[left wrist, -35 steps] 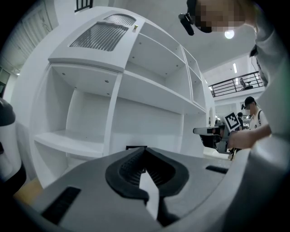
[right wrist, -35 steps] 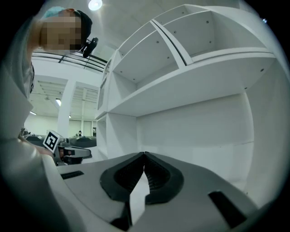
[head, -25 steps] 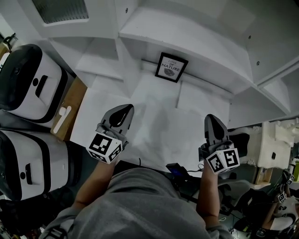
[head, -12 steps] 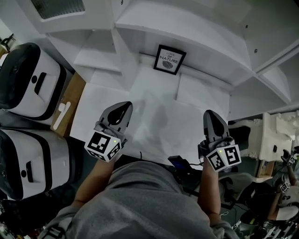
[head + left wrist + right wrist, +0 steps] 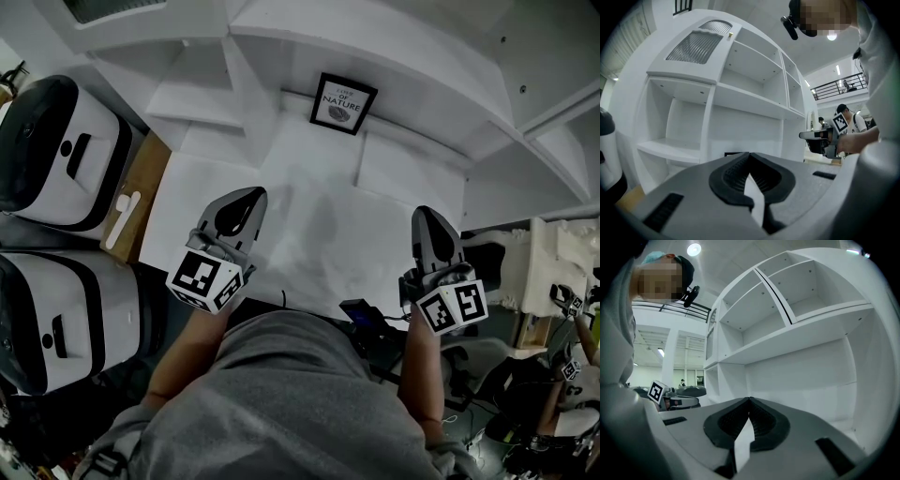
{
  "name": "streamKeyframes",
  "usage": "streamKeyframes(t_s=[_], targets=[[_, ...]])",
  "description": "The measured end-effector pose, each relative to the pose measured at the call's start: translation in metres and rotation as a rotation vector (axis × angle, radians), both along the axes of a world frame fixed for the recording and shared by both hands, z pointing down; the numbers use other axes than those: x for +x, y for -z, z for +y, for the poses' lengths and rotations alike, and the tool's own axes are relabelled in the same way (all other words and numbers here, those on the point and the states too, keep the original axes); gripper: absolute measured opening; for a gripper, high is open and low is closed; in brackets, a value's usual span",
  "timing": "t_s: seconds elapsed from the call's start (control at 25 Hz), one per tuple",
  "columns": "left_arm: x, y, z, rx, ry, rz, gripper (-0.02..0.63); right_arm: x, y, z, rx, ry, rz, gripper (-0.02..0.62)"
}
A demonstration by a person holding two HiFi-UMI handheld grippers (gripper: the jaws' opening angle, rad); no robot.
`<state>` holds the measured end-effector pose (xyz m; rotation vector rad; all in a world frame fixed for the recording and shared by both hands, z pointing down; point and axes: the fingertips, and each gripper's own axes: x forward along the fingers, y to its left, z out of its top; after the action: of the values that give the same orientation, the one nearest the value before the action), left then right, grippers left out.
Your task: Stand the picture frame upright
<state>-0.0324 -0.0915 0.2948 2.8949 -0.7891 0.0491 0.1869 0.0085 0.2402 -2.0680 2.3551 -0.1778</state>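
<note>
Picture frame (image 5: 343, 103) upright in shelf (image 5: 403, 66), appliances (image 5: 56, 155) beside, left gripper (image 5: 247, 199), right gripper (image 5: 424, 216) jaws clenched

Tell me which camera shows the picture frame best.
Head view: the picture frame shows whole, border and print. The left gripper view catches only a dark sliver of it; the right gripper view, nothing.
</note>
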Motion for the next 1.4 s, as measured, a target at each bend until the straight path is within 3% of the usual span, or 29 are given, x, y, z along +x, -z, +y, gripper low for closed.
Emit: streamKeyframes(t_s=[1.4], targets=[[0.011,-0.007,-0.009,-0.007,0.009,0.003,0.008,-0.008,-0.009,-0.010,0.008,0.021,-0.008,0.025]])
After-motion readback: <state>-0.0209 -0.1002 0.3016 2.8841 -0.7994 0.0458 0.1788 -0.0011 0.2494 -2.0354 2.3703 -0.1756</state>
